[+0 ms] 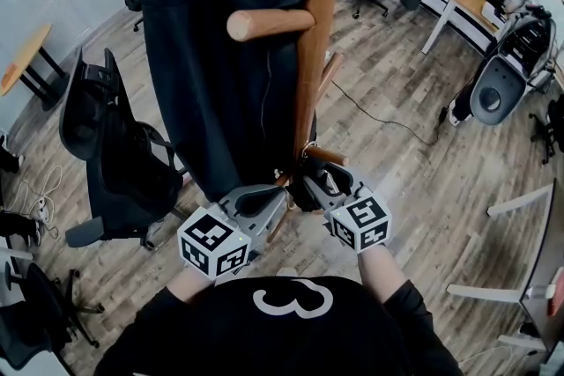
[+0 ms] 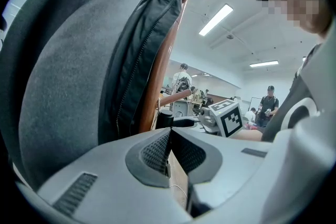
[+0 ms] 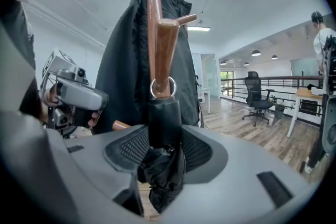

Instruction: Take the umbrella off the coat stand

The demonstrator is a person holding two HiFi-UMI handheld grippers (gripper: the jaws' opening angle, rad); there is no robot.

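Hanging from a wooden peg point(image 3: 167, 44) by a metal ring point(image 3: 164, 87), the folded black umbrella point(image 3: 164, 118) sits right between the jaws of the right gripper point(image 3: 166, 148). As far as I can see the pads are snug against both its sides, so the jaws stand pretty wide but are closed on it. The peg sticks out just above and ahead of that gripper. The pole of the coat stand point(image 3: 153, 13) rises right behind the peg, with a dark coat point(image 3: 126, 71) hung on the far side of it. Some loose umbrella fabric bunches up low between the jaws, back towards the gripper body. The left gripper point(image 2: 169, 150) is close beside the right one, on its left, jaws fully together with nothing in them. Seen from that gripper, the coat fills everything up and to the left, the pole runs up just ahead, and the right gripper's marker cube point(image 2: 231, 118) shows ahead to the right.
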